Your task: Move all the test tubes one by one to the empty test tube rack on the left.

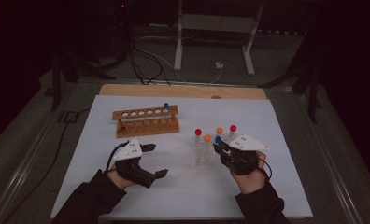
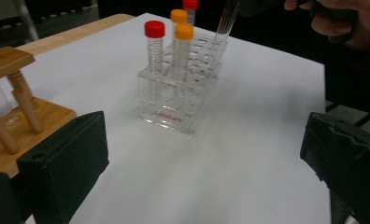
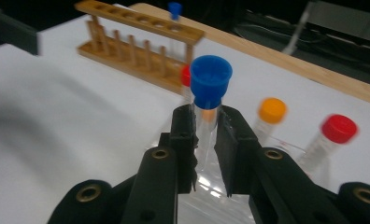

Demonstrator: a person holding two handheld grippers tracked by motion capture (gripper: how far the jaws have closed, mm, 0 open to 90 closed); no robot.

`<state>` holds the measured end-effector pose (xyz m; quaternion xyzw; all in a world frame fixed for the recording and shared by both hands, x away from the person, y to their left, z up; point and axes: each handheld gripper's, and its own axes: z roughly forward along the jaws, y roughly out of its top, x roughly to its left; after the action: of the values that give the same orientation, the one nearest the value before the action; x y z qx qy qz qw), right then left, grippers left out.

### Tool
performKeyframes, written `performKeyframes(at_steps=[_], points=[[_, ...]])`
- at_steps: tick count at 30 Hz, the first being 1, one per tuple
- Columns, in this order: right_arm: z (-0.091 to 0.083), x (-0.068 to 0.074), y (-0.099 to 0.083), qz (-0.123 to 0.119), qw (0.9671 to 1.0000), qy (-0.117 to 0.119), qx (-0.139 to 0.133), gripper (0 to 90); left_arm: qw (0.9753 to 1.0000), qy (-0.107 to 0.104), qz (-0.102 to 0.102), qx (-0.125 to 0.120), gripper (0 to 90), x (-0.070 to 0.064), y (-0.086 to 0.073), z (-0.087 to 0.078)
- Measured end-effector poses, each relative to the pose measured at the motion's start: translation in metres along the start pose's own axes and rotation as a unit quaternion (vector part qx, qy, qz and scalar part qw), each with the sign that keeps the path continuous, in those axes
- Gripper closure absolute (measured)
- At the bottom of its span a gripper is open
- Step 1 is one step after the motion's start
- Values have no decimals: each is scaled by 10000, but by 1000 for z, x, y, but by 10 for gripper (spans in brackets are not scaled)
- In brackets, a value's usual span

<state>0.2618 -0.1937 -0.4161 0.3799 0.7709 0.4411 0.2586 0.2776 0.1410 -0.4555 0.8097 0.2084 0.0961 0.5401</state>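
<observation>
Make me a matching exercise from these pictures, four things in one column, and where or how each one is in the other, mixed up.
1. blue-capped tube
2. wooden rack
3. left gripper
4. clear rack

a. open, holding nothing
b. holds red- and orange-capped tubes
c. clamped between the right gripper's jaws
d. holds a single blue-capped tube at one end

Pairs: 1-c, 2-d, 3-a, 4-b

The wooden rack (image 1: pixel 145 121) stands behind and left of the clear rack (image 1: pixel 204 151), seemingly well apart.
</observation>
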Motion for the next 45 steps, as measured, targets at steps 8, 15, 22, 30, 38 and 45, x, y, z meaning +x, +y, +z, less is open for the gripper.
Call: performKeyframes(at_steps=[8,15,22,30,38,45], points=[[0,18,2,-75,9989,456,-23,771,9999,-109,50,46,19,-3,3,1],[7,37,-1,-238,9970,733,111,771,9998,-186,101,-19,20,-6,7,2],[17,52,-6,-383,9941,974,271,771,9994,-299,116,-140,29,-9,13,2],[24,65,-10,-450,9906,1231,388,771,9982,-470,246,-275,152,-13,21,7],[26,70,-10,-481,9891,1321,432,771,9953,-805,336,-430,259,-17,31,18],[26,70,-10,-475,9889,1338,430,771,9938,-947,428,-389,447,-19,34,29]])
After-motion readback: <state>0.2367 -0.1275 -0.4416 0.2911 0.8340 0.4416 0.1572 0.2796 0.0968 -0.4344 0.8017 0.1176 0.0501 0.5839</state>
